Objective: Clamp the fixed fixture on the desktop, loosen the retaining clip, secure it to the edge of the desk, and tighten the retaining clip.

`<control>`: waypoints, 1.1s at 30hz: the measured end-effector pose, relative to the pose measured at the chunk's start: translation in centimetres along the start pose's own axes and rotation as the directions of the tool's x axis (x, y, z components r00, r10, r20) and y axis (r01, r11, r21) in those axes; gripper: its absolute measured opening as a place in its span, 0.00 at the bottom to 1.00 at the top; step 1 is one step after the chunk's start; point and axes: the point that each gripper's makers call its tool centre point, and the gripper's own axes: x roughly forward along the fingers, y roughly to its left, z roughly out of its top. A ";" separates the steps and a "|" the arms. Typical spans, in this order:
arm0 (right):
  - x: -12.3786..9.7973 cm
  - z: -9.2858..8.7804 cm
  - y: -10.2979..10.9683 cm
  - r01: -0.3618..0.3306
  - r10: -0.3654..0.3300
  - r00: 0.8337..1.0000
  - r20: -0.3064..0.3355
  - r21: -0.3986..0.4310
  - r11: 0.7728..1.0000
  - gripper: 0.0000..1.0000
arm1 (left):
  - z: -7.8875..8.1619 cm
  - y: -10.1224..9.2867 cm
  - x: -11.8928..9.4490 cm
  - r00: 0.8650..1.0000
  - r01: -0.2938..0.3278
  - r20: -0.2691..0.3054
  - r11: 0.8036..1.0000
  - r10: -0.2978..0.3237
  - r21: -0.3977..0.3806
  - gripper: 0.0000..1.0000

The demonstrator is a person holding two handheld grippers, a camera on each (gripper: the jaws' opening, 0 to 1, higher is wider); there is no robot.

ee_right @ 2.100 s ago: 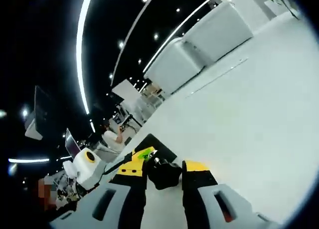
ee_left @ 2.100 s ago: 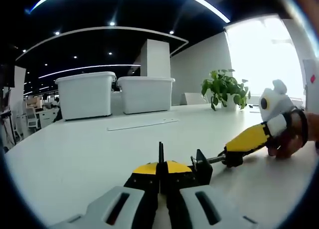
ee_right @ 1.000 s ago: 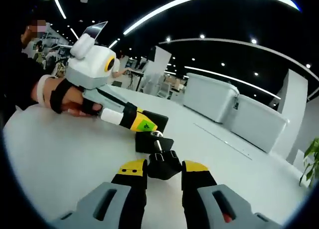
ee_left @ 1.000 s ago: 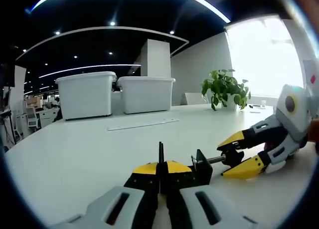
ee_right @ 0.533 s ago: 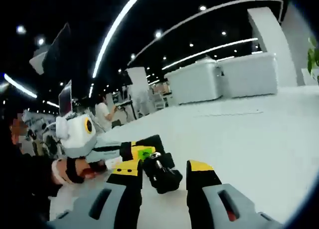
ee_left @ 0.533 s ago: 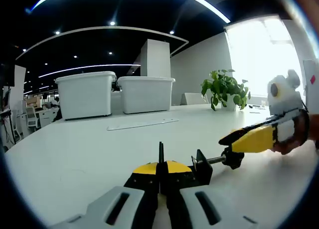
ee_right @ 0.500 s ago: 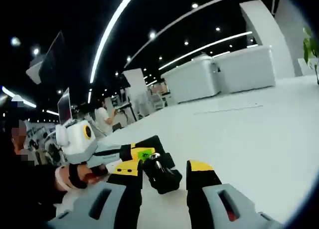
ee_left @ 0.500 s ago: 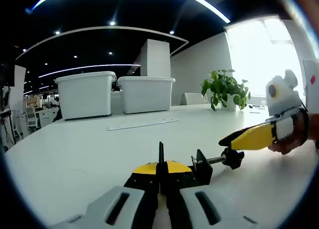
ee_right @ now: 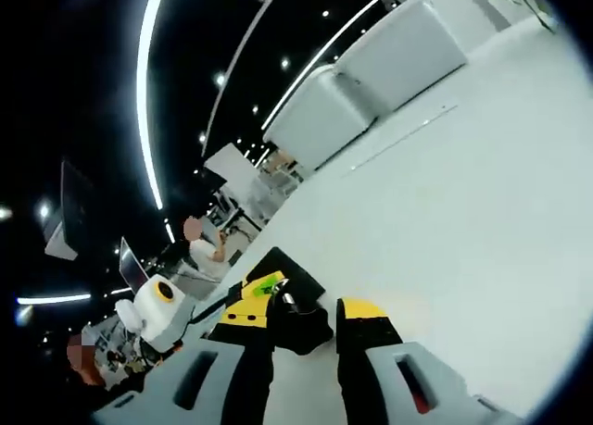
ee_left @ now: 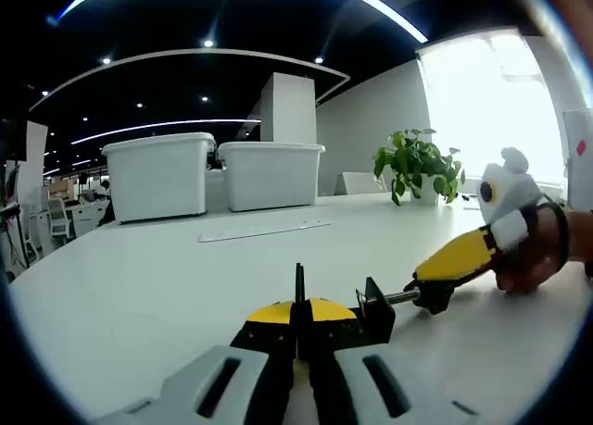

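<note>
- In the left gripper view, the clamp (ee_left: 371,306) is serving as the landmark: it is lying on the white desk (ee_left: 139,295), low and just right of the middle.
- Far behind the clamp, to its left, two white bins (ee_left: 160,176) are standing side by side on the desk, with a thin white strip (ee_left: 264,231) lying flat in front of them.
- The left gripper (ee_left: 298,318) is rising from the bottom edge, its yellow-tipped jaws pressed together on the clamp's thin upright bar (ee_left: 298,291).
- Just right of that bar, the clamp's black block is sitting, and its screw rod (ee_left: 397,297) is running rightward to a black knob (ee_left: 432,293).
- The right gripper (ee_left: 435,281) is coming in from the right with its yellow jaws closing around that knob; a hand (ee_left: 533,258) in a black strap is holding it.
- Well behind the clamp, to the right, a potted plant (ee_left: 417,164) is standing before a bright window.
- In the right gripper view, everything is rolled steeply, and the clamp is seen end-on from the knob side, which the left gripper view is not giving.
- At the far left here, the left gripper (ee_right: 246,300) is appearing with its white body and a green label, reaching the clamp's far end.
- The knob (ee_right: 298,321) is sitting between the right gripper's (ee_right: 310,318) yellow tips, which are pinching it.
- To the right of the knob, bare desk (ee_right: 482,221) is stretching away, with the bins (ee_right: 361,92) showing beyond it at the top.
</note>
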 end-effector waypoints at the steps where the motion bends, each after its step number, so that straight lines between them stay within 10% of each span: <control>1: 0.0 -0.1 0.1 -0.001 0.001 1.000 -0.001 0.004 1.000 0.25 | 0.0 0.0 0.0 1.000 0.000 0.000 1.000 0.000 0.000 0.04; 9: 0.0 0.0 0.5 0.006 -0.006 1.000 0.007 -0.051 0.999 0.21 | 0.0 0.0 0.0 1.000 -0.001 0.000 1.000 0.001 0.003 0.04; 17: -0.1 -0.1 1.3 -0.001 0.008 1.000 0.021 -0.293 0.956 0.21 | 0.0 0.0 0.0 1.000 -0.002 0.001 1.000 0.002 0.004 0.04; 25: -0.1 -0.1 2.3 0.051 -0.009 0.998 0.067 -0.646 0.762 0.20 | 0.0 0.1 0.1 1.000 -0.004 0.000 1.000 0.004 0.001 0.04; 31: 0.0 -0.3 2.9 0.086 -0.020 0.996 0.089 -0.850 0.520 0.20 | 0.0 0.1 0.1 1.000 -0.005 0.000 1.000 0.005 0.000 0.04; 33: 0.0 -0.4 3.0 0.090 -0.017 0.995 0.094 -0.867 0.491 0.20 | 0.0 0.1 0.0 1.000 -0.006 0.000 1.000 0.006 -0.004 0.04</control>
